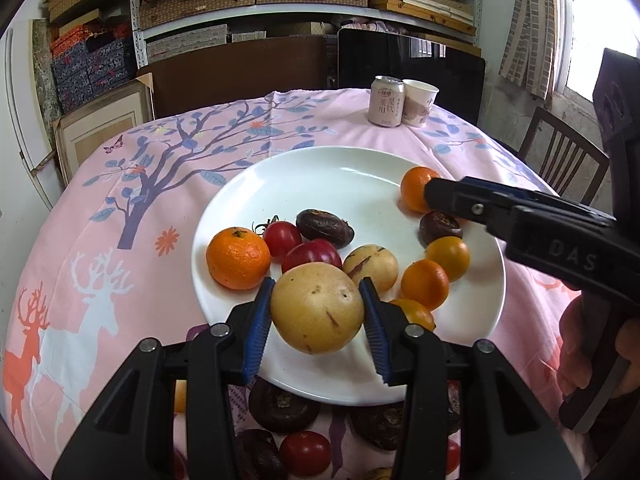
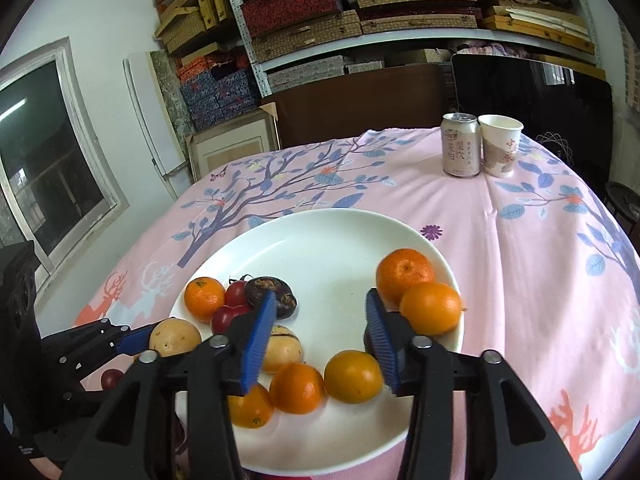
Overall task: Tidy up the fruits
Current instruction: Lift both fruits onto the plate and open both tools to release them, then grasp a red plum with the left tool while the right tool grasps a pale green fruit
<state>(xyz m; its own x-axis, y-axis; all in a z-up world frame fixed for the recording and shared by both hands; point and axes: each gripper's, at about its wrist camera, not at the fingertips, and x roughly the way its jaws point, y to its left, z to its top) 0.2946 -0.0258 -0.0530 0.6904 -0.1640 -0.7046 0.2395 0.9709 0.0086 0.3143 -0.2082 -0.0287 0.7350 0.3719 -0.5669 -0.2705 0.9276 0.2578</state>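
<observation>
At the lower centre of the left wrist view, the left gripper has a large yellow fruit between its blue pads, which sit against the fruit's two sides above the near rim of the white plate. The plate rests on a pink tablecloth printed with a tree and deer. On the plate, left of centre, lie an orange, two red fruits and a dark purple fruit; a smaller yellow fruit lies just right of the held one. More oranges line the plate's right side. Several dark and red fruits lie on the cloth below the plate, partly hidden by the gripper. In the right wrist view, the right gripper hangs over the plate with its jaws moderately apart and nothing between them; an orange sits just outside its right pad. A drink can and a paper cup stand side by side at the upper right of the frame.
</observation>
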